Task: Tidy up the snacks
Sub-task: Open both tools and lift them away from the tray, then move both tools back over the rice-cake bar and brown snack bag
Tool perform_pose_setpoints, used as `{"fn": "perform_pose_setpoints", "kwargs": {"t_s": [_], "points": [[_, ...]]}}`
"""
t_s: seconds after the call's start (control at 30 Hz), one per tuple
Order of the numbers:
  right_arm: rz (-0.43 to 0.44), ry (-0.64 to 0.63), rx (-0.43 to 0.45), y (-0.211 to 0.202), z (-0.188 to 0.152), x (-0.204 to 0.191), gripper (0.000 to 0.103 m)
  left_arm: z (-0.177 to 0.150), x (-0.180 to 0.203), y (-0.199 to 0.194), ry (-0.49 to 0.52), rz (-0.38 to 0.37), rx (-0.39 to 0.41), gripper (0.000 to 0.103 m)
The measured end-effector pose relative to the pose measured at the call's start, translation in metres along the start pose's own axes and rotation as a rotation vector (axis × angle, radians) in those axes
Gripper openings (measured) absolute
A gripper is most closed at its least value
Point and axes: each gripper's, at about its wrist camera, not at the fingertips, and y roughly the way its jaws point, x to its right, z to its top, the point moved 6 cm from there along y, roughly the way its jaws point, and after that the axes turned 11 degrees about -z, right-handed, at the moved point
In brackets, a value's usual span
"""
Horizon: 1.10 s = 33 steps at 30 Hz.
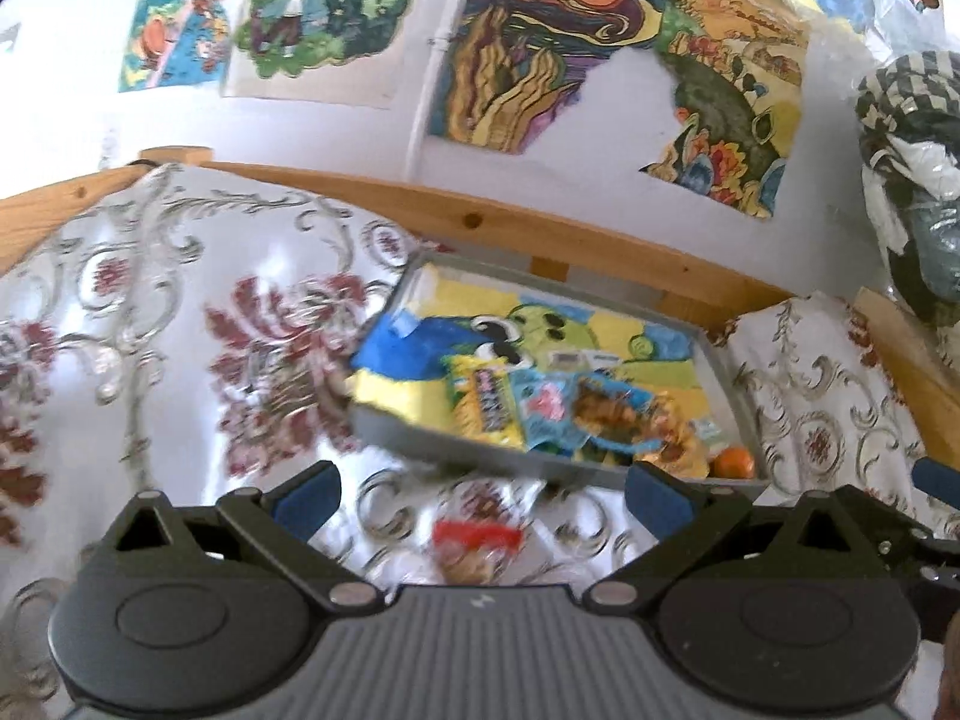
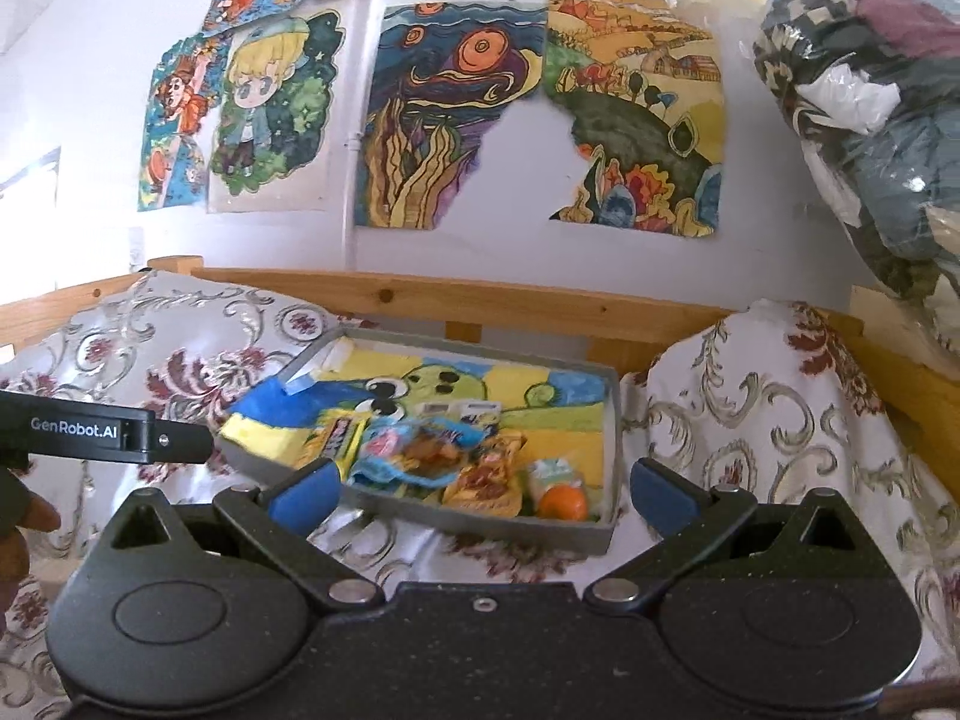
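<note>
A: Left wrist view: the left gripper [image 1: 483, 495] hangs spread wide, empty, over a red-topped snack packet [image 1: 476, 552] lying on the floral cloth [image 1: 150, 330].

B: The right gripper [image 2: 480, 489] gapes too, holding nothing; the other snacks [image 2: 432, 450] sit in the grey tray [image 2: 612, 420], an orange [image 2: 562, 501] in its corner.

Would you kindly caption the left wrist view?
Open left gripper above a red-topped snack packet, facing the snack-filled grey tray.
</note>
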Motion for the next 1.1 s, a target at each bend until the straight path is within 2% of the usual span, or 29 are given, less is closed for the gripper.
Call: {"fn": "perform_pose_setpoints", "kwargs": {"t_s": [0.23, 0.53, 0.67, 1.1], "points": [[0.005, -0.007, -0.039, -0.030, -0.027, -0.007, 0.102, -0.027, -0.011, -0.031, 0.001, 0.036, -0.021, 0.103], [0.065, -0.030, -0.144, -0.051, -0.078, -0.029, 0.102, -0.080, -0.032, -0.057, -0.003, 0.094, -0.116, 0.103], [0.082, -0.055, -0.166, -0.054, -0.089, -0.039, 0.102, -0.097, -0.040, -0.063, -0.008, 0.120, -0.146, 0.103], [0.144, -0.095, -0.237, -0.047, -0.111, -0.059, 0.102, -0.111, -0.059, -0.066, 0.040, 0.176, -0.204, 0.103]]}}
